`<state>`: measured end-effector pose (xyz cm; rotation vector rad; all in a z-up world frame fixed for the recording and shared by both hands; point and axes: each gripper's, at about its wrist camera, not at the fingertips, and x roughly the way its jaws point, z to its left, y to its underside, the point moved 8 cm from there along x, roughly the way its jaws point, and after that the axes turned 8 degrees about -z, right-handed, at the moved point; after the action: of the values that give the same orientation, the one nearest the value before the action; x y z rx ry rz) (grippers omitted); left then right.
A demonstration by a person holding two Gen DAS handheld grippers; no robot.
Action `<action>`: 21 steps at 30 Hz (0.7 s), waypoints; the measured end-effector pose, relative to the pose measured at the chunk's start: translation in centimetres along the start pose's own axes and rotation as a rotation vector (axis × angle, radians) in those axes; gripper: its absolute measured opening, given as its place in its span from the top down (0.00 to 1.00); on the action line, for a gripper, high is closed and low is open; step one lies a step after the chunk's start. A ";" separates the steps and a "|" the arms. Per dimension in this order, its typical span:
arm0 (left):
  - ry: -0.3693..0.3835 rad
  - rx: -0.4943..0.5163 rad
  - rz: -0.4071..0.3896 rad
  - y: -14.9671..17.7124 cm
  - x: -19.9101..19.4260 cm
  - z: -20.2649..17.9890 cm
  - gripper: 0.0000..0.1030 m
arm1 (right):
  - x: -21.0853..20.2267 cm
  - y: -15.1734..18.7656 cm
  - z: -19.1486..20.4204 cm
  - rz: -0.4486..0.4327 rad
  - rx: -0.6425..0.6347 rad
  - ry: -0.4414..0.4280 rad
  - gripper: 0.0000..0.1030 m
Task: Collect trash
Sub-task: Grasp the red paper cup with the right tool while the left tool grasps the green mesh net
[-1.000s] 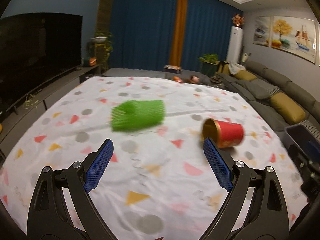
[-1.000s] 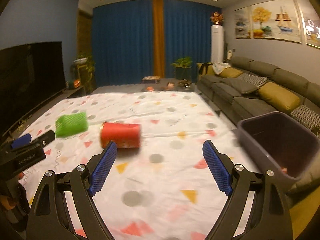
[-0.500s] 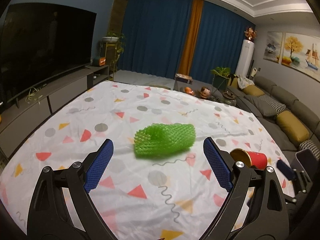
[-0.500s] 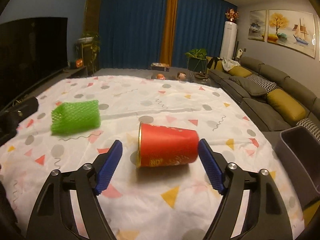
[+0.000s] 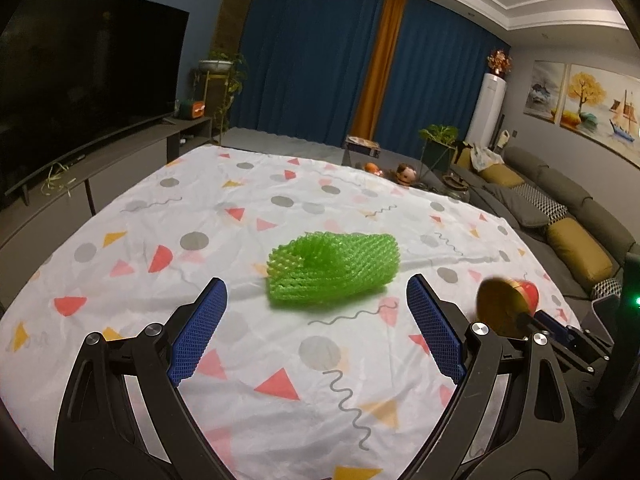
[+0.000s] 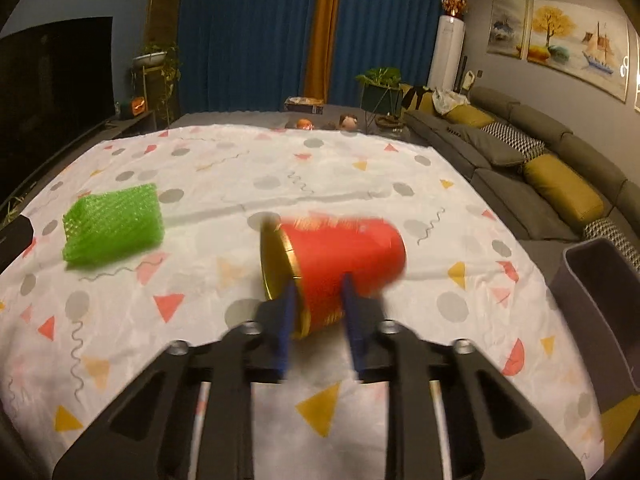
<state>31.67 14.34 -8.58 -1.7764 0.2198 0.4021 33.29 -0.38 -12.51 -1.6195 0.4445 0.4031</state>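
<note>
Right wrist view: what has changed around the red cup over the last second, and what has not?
The right gripper moved in on the red cup, and its jaws have just been closing around the cup's rim end. The left gripper came up to the green foam net, jaws open. Cup and net still lie on the patterned cloth.

I'm seeing a white patterned sheet lying over the surface. A dark television is standing beyond its left edge, blue curtains are hanging past the far edge, and a grey sofa with mustard cushions is running along the right edge.
</note>
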 end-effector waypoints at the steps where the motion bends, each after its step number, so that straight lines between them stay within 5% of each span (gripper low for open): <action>1: 0.001 0.008 0.003 0.0 0.1 -0.2 0.13 | 0.0 0.2 -0.5 0.006 0.012 0.000 0.86; 11: 0.017 0.066 0.044 -0.7 3.4 -1.1 0.13 | -0.5 0.3 -3.4 -0.018 0.099 -0.013 0.94; 17: 0.033 0.053 0.133 0.1 6.8 -1.1 0.29 | -0.8 0.2 -3.6 -0.030 0.109 -0.027 0.94; 21: 0.042 0.064 0.183 0.8 7.9 -1.4 0.52 | -0.7 0.2 -3.7 -0.030 0.114 -0.036 0.94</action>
<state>38.89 13.33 -12.02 -1.7087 0.4230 0.4835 32.56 -3.99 -11.99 -1.5044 0.4085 0.3778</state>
